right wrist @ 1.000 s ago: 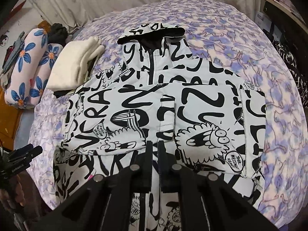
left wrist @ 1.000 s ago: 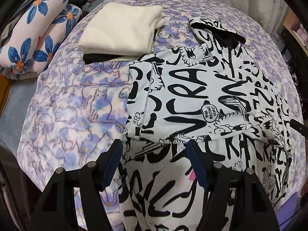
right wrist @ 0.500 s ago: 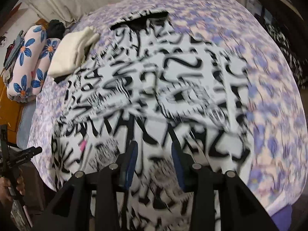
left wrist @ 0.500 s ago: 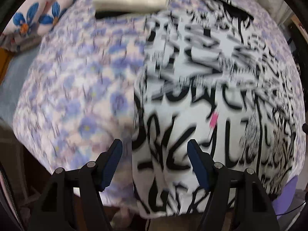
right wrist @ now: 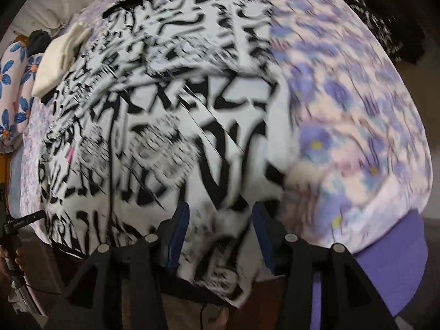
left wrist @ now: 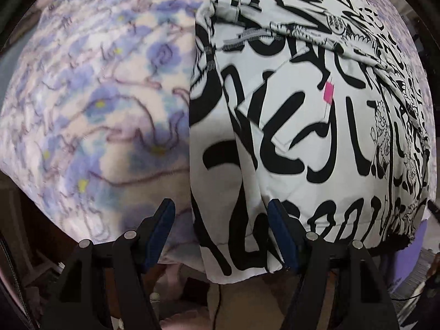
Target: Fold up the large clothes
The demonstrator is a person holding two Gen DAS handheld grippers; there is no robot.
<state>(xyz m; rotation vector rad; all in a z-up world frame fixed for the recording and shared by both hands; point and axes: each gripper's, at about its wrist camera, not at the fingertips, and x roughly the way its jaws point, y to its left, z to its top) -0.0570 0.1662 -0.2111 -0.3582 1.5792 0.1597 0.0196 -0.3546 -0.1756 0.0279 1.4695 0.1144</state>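
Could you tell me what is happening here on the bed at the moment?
A person holds a claw in each hand above a black-and-white printed jacket spread on a bed with a purple floral blanket. Its sleeves are already folded across the body. The left claw stands open over the jacket's bottom left corner. The right claw has just been opening over the bottom right hem, and grips nothing yet. Folded cream clothing lies beyond.

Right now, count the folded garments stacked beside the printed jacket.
1 clearly shows: a cream folded garment left of the printed jacket, by the floral pillow. Something dark behind it may be another.
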